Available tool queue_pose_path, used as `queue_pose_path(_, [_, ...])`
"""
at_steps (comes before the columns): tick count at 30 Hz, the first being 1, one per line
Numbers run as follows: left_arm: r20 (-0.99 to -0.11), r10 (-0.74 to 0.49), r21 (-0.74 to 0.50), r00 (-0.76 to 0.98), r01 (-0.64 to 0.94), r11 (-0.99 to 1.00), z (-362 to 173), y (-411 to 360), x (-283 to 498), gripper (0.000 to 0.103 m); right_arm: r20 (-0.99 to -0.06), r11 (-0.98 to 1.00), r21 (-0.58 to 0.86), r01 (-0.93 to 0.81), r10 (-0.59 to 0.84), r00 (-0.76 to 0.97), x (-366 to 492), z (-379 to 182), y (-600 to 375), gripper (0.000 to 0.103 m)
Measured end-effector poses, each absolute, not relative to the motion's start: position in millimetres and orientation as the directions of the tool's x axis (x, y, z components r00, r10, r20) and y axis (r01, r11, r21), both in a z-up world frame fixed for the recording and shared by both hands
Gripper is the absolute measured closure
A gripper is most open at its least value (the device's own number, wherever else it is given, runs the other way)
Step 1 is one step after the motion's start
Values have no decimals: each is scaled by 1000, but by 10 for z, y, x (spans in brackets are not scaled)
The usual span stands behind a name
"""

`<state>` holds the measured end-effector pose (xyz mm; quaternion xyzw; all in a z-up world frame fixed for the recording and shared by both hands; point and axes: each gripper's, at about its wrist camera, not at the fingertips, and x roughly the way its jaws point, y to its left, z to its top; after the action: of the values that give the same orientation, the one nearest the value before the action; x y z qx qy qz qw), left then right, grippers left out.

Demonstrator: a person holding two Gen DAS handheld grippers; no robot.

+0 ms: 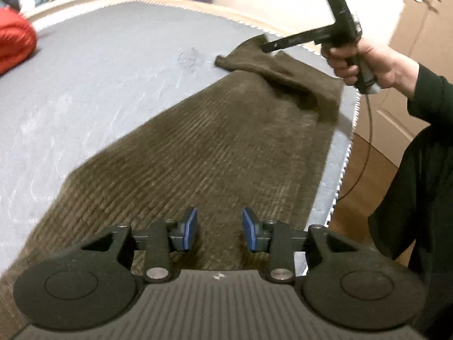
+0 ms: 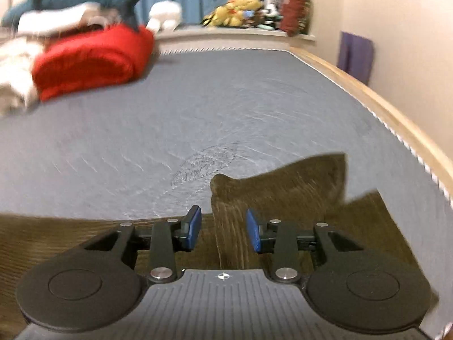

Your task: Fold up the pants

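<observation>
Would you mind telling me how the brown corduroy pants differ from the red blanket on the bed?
The brown corduroy pants are spread long and flat along the mattress edge, with only the far end rumpled; the red blanket is bundled into a thick roll. The pants lie right under both sets of jaws, while the blanket sits far off beside other bedding. The pants show ribbed lines; the blanket looks plain. Both rest on the grey mattress.

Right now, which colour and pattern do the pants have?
Olive-brown with fine corduroy ribs; the pants show best in the left wrist view.

Pants (image 1: 198, 155) lie along mattress (image 1: 99, 85) edge; blanket (image 2: 90, 59) far behind.
</observation>
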<state>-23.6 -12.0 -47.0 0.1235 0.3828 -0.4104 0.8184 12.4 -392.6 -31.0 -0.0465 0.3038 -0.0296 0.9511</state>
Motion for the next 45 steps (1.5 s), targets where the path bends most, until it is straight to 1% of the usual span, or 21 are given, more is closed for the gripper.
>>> queue_pose_path(5, [-761, -561, -99, 326, 797, 596, -647, -256, -290, 64, -651, 972, -236, -1, -158, 742, 602, -735, -3747, 66])
queue_pose_path(8, [-772, -557, -80, 308, 822, 565, -677, -302, -322, 61, -646, 948, -317, -32, -191, 739, 585, -888, -3706, 68])
queue_pose_path(9, [-775, -553, -71, 307, 826, 559, -687, -326, -323, 61, -645, 951, -308, -27, -188, 740, 587, -885, -3731, 82])
queue_pose_path(10, [-777, -549, -63, 308, 829, 555, -677, -343, -316, 61, -644, 958, -286, -10, -185, 742, 568, -846, -3788, 91])
queue_pose_path(11, [-777, -547, -57, 312, 831, 554, -669, -366, -305, 61, -634, 968, -252, 12, -174, 754, 534, -781, -3872, 95])
queue_pose_path(14, [-773, -548, -51, 318, 831, 554, -653, -466, -262, 61, -526, 972, -184, 149, -225, 820, 246, -508, -4147, 96])
queue_pose_path(17, [-765, -560, -49, 318, 838, 543, -622, -583, -259, 61, -415, 942, -21, 334, -312, 854, -257, -197, -4594, 96])
queue_pose_path(18, [-764, -565, -52, 311, 844, 534, -626, -651, -263, 61, -405, 916, 41, 399, -350, 845, -454, -159, -4774, 96])
queue_pose_path(19, [-765, -571, -56, 298, 852, 520, -630, -694, -278, 61, -420, 894, 100, 437, -360, 833, -592, -178, -4936, 96])
queue_pose_path(22, [-772, -575, -49, 269, 878, 476, -662, -806, -347, 61, -566, 817, 251, 518, -310, 764, -944, -491, -5400, 96])
queue_pose_path(25, [-781, -567, -32, 261, 891, 453, -690, -886, -399, 61, -658, 720, 402, 566, -202, 725, -1103, -827, -5704, 94])
queue_pose_path(28, [-784, -562, -23, 264, 892, 451, -708, -929, -414, 60, -622, 639, 527, 561, -160, 766, -1164, -899, -5872, 88])
queue_pose_path(30, [-783, -565, -23, 261, 895, 446, -716, -920, -421, 59, -601, 598, 561, 572, -180, 778, -1167, -905, -5967, 72])
queue_pose_path(32, [-784, -569, -28, 249, 900, 434, -747, -931, -435, 56, -601, 571, 575, 586, -191, 776, -1154, -925, -6029, 68])
queue_pose_path(36, [-805, -545, -7, 234, 915, 403, -866, -937, -482, 49, -621, 467, 607, 643, -227, 750, -1079, -1035, -6201, 68])
queue_pose_path(37, [-807, -542, -3, 236, 915, 403, -896, -944, -479, 49, -621, 460, 598, 656, -251, 742, -1075, -1052, -6219, 72])
queue_pose_path(38, [-806, -543, -2, 236, 916, 402, -907, -939, -477, 49, -615, 460, 594, 660, -270, 741, -1099, -1038, -6222, 89])
queue_pose_path(40, [-809, -539, -6, 235, 913, 407, -891, -932, -455, 62, -577, 458, 616, 641, -291, 763, -1177, -984, -6225, 91])
queue_pose_path(41, [-812, -536, -9, 233, 912, 411, -866, -926, -435, 93, -557, 458, 623, 634, -310, 771, -1211, -946, -6227, 92])
queue_pose_path(42, [-815, -531, -7, 234, 911, 412, -833, -921, -416, 96, -531, 466, 624, 628, -337, 777, -1271, -862, -6190, 92])
queue_pose_path(45, [-792, -570, -24, 217, 923, 384, -654, -850, -399, 97, -478, 493, 604, 626, -405, 779, -1396, -702, -6130, 93])
